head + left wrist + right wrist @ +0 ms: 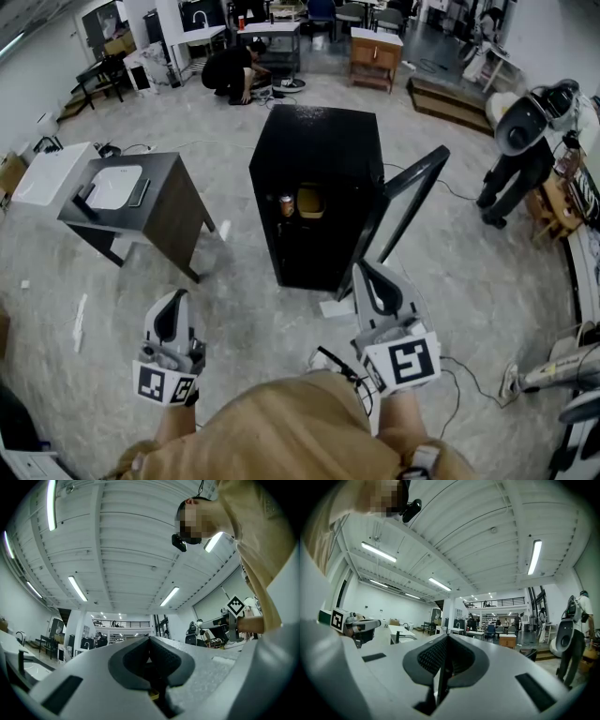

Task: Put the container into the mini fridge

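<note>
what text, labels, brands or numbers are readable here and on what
No readable words or numbers in any view.
Left gripper and right gripper: black-and-white square marker patterns, no lettering.
Can in the mini fridge: label too small to read.

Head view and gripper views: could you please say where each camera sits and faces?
Head view: on the person's head, steeply down at the open mini fridge; shows left tongs, right tongs, shirt.
Left gripper view: on the left tongs, tilted up at the ceiling; shows shut tips, shirt.
Right gripper view: on the right tongs, level across the hall; shows shut tips.
Shared: each gripper view shows the other tongs.
</note>
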{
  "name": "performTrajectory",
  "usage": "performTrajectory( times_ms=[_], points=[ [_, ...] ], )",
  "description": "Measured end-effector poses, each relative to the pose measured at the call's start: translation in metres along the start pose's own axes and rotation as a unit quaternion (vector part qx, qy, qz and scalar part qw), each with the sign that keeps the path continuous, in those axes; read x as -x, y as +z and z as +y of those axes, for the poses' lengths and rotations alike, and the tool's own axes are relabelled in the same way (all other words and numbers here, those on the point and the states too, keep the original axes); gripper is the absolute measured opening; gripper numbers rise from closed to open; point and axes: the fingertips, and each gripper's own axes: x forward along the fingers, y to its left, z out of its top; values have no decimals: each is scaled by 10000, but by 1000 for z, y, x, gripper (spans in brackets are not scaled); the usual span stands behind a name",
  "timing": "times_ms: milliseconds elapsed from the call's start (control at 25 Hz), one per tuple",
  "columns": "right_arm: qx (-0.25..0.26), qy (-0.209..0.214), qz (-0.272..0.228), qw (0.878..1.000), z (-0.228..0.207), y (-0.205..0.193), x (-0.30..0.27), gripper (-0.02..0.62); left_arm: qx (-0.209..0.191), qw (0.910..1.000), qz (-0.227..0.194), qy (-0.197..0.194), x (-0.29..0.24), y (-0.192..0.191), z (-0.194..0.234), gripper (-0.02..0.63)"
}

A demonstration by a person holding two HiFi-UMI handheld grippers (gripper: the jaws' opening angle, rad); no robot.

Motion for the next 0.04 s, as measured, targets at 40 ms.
performTrajectory(
  times_ms=[40],
  points=[
    [-6, 5, -7, 10000, 0, 1, 0, 2, -4, 10000, -5, 7, 0, 1, 0, 2]
  ],
)
